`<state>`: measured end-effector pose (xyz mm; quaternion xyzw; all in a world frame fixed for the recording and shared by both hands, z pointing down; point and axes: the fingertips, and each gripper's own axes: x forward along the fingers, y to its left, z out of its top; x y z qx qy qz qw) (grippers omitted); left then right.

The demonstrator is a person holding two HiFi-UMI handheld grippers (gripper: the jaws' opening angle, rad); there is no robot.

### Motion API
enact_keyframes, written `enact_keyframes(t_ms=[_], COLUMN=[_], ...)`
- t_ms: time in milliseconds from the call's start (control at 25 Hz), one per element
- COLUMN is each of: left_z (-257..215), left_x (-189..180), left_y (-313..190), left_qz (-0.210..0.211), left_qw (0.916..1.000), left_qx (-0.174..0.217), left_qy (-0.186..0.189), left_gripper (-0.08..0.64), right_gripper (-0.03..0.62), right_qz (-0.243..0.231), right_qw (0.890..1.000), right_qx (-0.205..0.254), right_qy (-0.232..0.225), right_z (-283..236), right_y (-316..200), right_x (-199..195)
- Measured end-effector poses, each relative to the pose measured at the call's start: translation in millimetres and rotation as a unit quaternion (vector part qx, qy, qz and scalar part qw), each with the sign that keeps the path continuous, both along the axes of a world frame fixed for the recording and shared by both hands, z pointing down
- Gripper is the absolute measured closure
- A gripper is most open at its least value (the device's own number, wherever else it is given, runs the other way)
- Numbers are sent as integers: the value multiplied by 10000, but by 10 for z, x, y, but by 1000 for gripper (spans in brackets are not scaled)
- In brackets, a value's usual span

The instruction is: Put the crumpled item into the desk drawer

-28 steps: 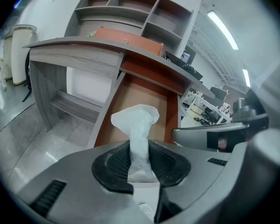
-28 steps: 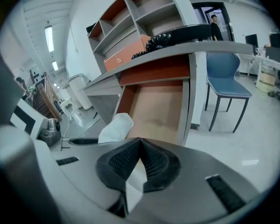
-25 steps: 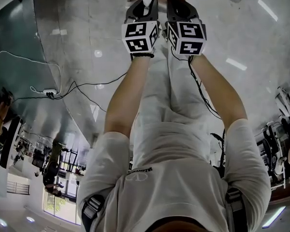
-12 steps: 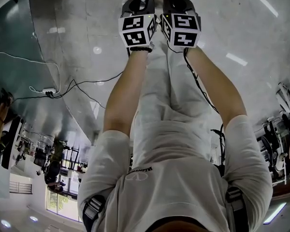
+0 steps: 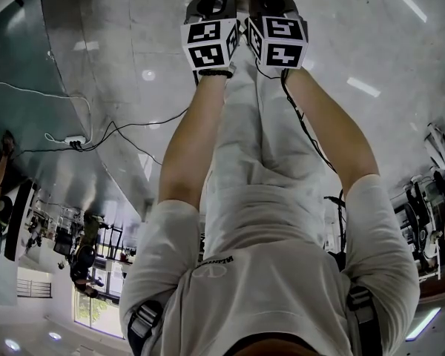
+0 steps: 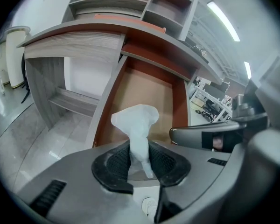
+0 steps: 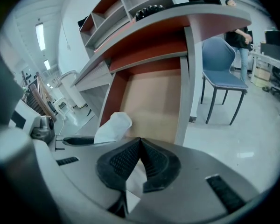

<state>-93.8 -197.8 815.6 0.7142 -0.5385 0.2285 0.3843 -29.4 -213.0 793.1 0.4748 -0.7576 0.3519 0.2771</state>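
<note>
Left fingers pinch the tissue by its tail, right fingers pressed together on nothing; both have eased down toward the open drawer, so tissue hangs over its near end, release looks close.

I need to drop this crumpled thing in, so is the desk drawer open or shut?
Open. The drawer is pulled out below the desktop, its brown floor showing beyond the crumpled item in the left gripper.

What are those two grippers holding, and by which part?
The left gripper pinches the crumpled white tissue by its narrow lower end; the right gripper is shut on nothing.
</note>
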Motion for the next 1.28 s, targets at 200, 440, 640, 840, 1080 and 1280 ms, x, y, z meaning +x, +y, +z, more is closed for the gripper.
enact_keyframes(t_ms=[200, 440, 640, 840, 1080, 1280], left_z=[18, 14, 0, -5, 18, 31], left_x=[12, 37, 59, 44, 33, 16], left_y=[-4, -14, 24, 2, 2, -32], left_qz=[47, 81, 140, 210, 189, 187], left_qw=[10000, 9999, 9998, 9996, 9995, 9996], left_qx=[16, 3, -68, 16, -44, -33], left_qy=[-21, -102, -104, -189, -235, -231], left_gripper=[471, 469, 468, 468, 462, 443], right_gripper=[592, 592, 592, 592, 592, 592], right_qz=[22, 69, 75, 101, 134, 98], right_qw=[10000, 10000, 9999, 9999, 9999, 9999], right_qx=[-2, -13, -27, -18, -11, 7], right_qy=[4, 13, 62, 39, 9, -35], right_z=[34, 28, 23, 26, 22, 11], right_y=[-29, -44, -18, -36, -51, -64], right_x=[24, 95, 110, 117, 115, 65])
